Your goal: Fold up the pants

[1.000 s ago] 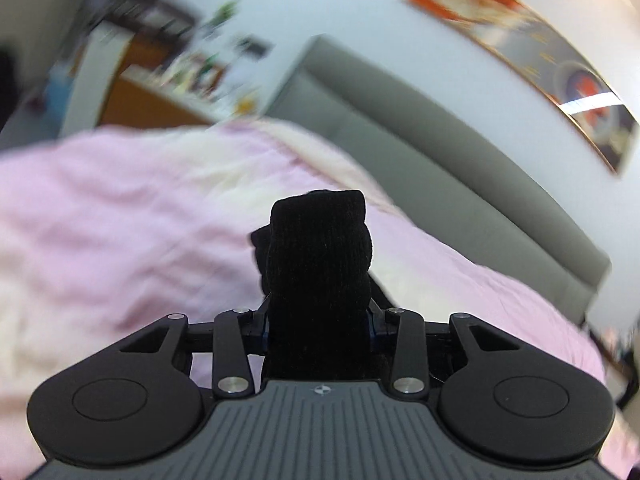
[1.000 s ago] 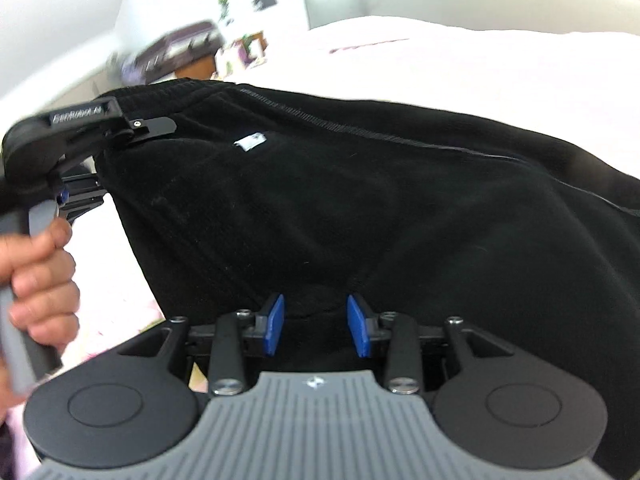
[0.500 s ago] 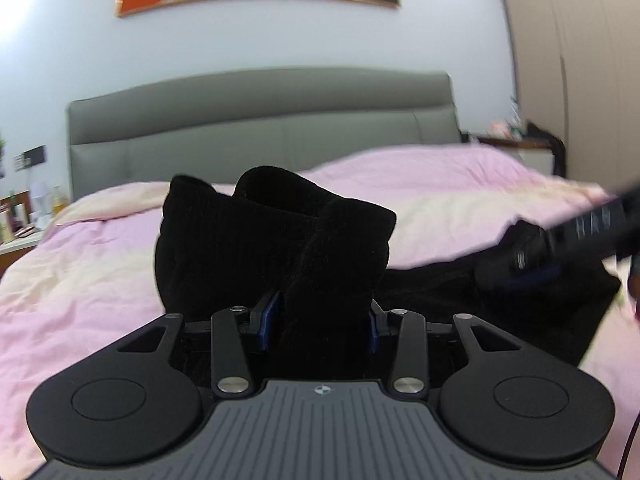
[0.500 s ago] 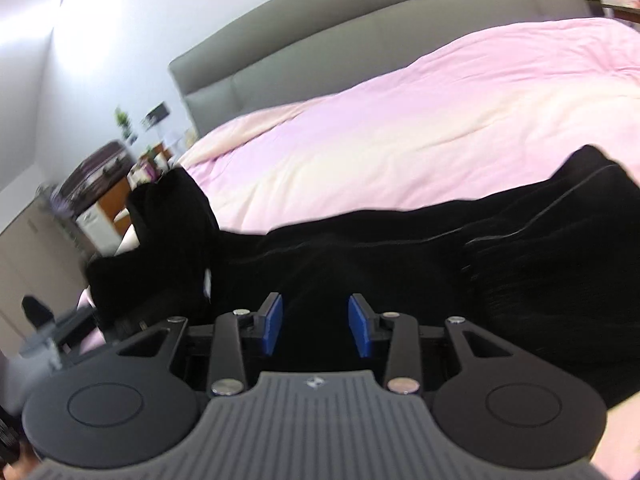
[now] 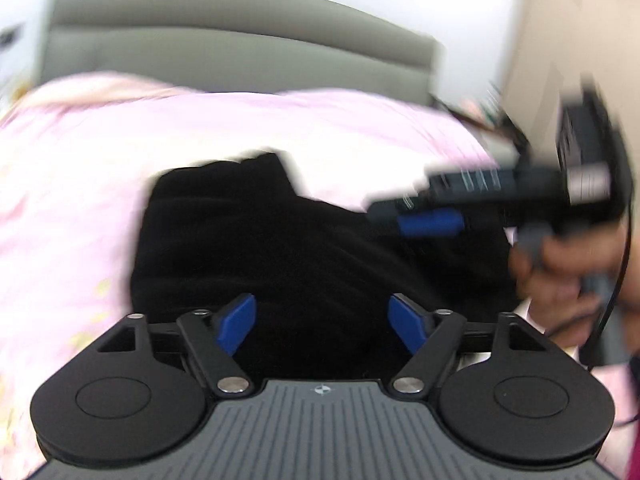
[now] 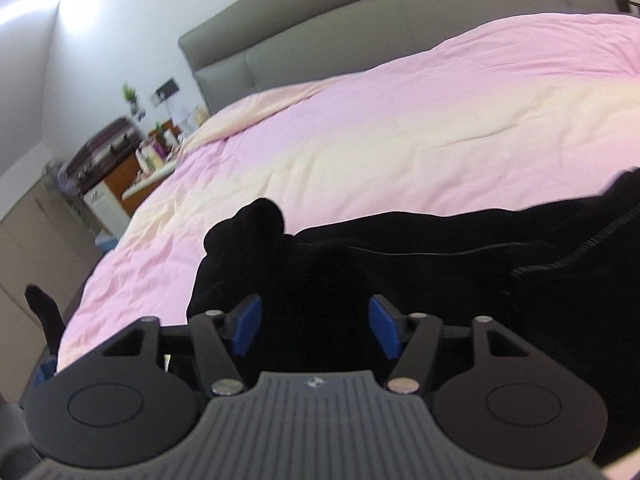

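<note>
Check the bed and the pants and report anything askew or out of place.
One thing: the black pants lie rumpled on the pink duvet, and one end bunches up in a lump instead of lying flat. Both grippers' jaws are opening. Nothing looks spilled or damaged.

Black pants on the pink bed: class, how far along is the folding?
Done: black fabric pants lie bunched, at least partly doubled over, on the pink duvet. In hand: left gripper and right gripper are opening, pads clear of cloth. Left: smoothing and probably another fold.
</note>
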The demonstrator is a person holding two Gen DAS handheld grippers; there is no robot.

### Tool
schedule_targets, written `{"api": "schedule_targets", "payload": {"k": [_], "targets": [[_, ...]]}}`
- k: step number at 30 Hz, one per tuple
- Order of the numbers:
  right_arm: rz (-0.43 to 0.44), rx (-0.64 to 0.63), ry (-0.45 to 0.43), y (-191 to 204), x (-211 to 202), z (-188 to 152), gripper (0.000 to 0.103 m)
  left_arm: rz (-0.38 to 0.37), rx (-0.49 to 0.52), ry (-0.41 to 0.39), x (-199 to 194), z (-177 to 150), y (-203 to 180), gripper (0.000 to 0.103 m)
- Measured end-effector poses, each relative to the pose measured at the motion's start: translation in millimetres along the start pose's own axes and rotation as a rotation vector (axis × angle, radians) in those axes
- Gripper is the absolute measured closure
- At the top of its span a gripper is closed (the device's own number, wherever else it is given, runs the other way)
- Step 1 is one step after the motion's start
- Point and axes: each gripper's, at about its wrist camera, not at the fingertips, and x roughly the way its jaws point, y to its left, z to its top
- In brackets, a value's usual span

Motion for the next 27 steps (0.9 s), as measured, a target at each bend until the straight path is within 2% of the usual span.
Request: {"api": "schedule_targets", "payload": {"k": [2,6,8,10,11,12,14,15,17,19,21,24,27], "targets": [[0.013,-0.017,0.045,11,23,9,0.034,0.016,-0.149,-0.01,-3,2,33,0.011],[0.033,0.005,0.129,23,64,18,0.034,0.025,-0.465,0.067,11,-13,96,0.012],[0.033,0.009,0.154,27,80,19,0.034,-0.002,-0.585,0.083,18,-18,116,0.013],[0.023,0.007,0.173,33,93,17,0.034,-0.045,-0.651,0.106,23,-25,129,0.014],[0.019,0.01,0.181,33,98,15,0.038,-0.053,-0.66,0.121,28,-26,131,0.014],[0.03,0.015,0.188,33,102,14,0.056,-0.046,-0.653,0.13,31,-27,130,0.014],[0.029,0.03,0.162,32,102,14,0.064,-0.034,-0.625,0.144,32,-32,123,0.014],[0.057,0.048,0.15,31,98,15,0.073,-0.037,-0.623,0.141,33,-32,122,0.014],[0.169,0.132,0.111,19,84,21,0.084,-0.037,-0.617,0.134,32,-32,121,0.014],[0.27,0.212,0.07,5,71,29,0.087,-0.063,-0.604,0.108,25,-35,117,0.014],[0.291,0.238,0.042,-7,57,35,0.087,-0.092,-0.595,0.084,19,-32,112,0.017],[0.282,0.29,0.036,-32,50,36,0.086,-0.107,-0.548,0.093,19,-28,100,0.018],[0.189,0.315,0.07,-54,59,22,0.083,-0.058,-0.449,0.133,30,-30,83,0.018]]}}
